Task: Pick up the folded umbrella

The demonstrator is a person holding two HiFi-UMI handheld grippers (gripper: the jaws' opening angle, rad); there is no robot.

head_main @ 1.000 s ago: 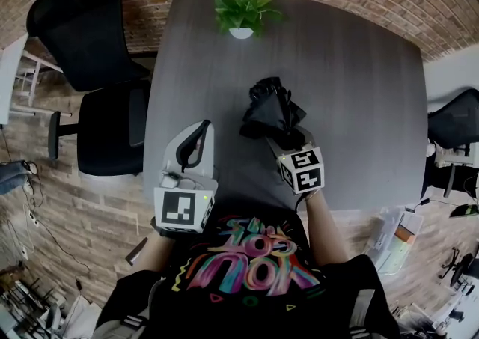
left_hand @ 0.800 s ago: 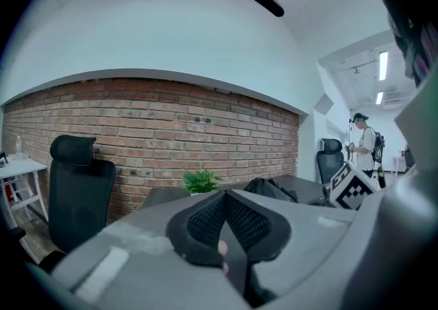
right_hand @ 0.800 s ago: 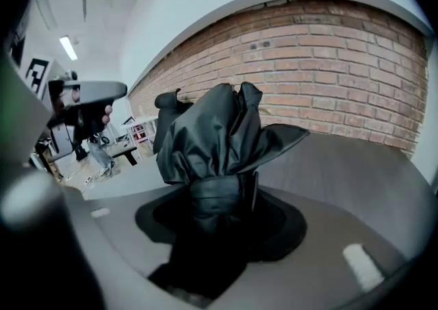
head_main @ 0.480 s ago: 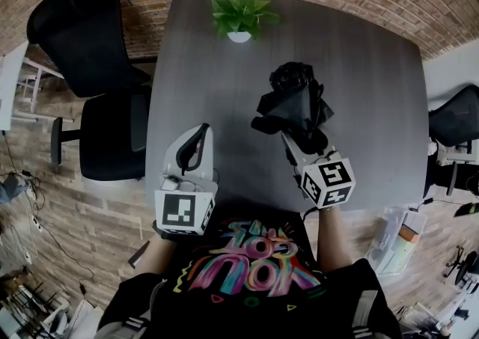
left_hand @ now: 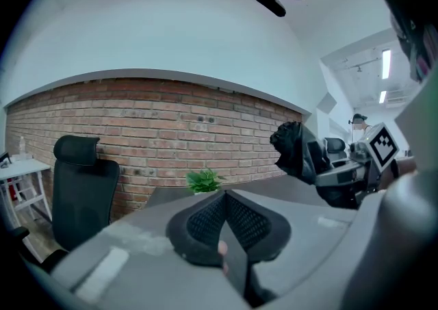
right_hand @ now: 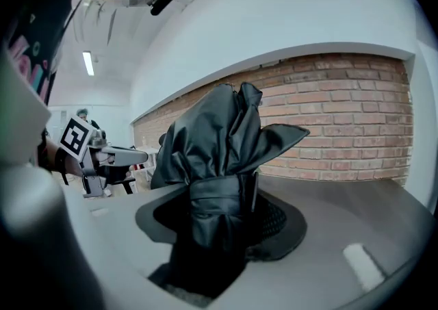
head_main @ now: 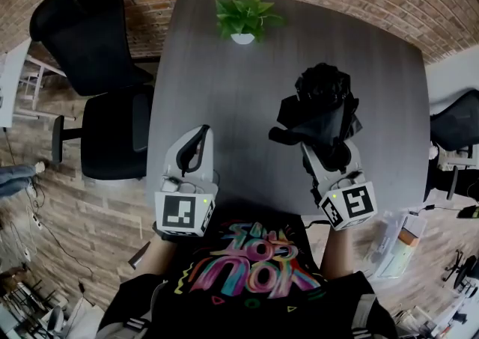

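Where the brick wall runs along its far edge, item one is the grey counter (head_main: 217,83), the largest thing in the head view.

Item two: black office chair (head_main: 90,46), off the counter's left edge and not part of the job.

Item three: folded umbrella (head_main: 318,109), black, with a loosely bunched canopy. It is held up off the counter, above its right half and towards the near edge. The left gripper view shows it clear of the surface.

Item four: right hand-held gripper (right_hand: 226,213), jaws closed on the umbrella's lower part, one on each side of the band. The bundle stands up out of them.

Item five: left hand-held gripper (left_hand: 226,216), over the near edge towards the left corner. Its jaws are together with nothing between them, and it is well apart from the umbrella.

Item six: potted plant (head_main: 243,16), at the middle of the far edge.

Item seven: wrap strap (right_hand: 217,196), around the canopy just above the jaws.

Hazards (judgement only): the hold is low and the bulk sits above it, so a quick swing could tip the bundle in the jaws. If the pads bear mostly on slack fabric rather than the shaft, the umbrella may slide down through them and drop back onto the counter.
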